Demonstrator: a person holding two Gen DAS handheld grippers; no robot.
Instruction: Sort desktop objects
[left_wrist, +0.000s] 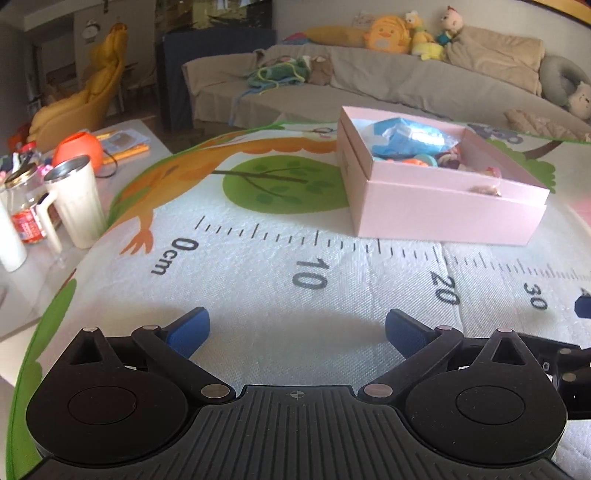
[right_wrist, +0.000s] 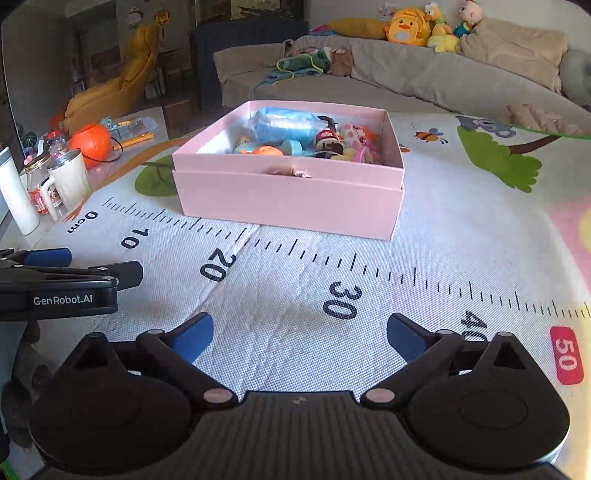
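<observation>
A pink cardboard box (left_wrist: 443, 206) (right_wrist: 288, 201) stands on the play mat, holding a blue plastic packet (right_wrist: 286, 125) and several small toys (right_wrist: 354, 142). My left gripper (left_wrist: 297, 332) is open low over the mat near the ruler's 10 mark, well short of the box, with nothing between its blue pads. My right gripper (right_wrist: 300, 338) is open too, above the mat near the 30 mark, its jaws empty and the box straight ahead. The left gripper (right_wrist: 62, 275) shows side-on at the left edge of the right wrist view.
The mat (left_wrist: 258, 258) carries a printed ruler and tree pictures. To the left, a side table holds a white tumbler (left_wrist: 79, 201), a jar, a white bottle (right_wrist: 16, 192) and an orange ball-shaped thing (right_wrist: 90, 144). A sofa (right_wrist: 424, 81) with plush toys lies beyond.
</observation>
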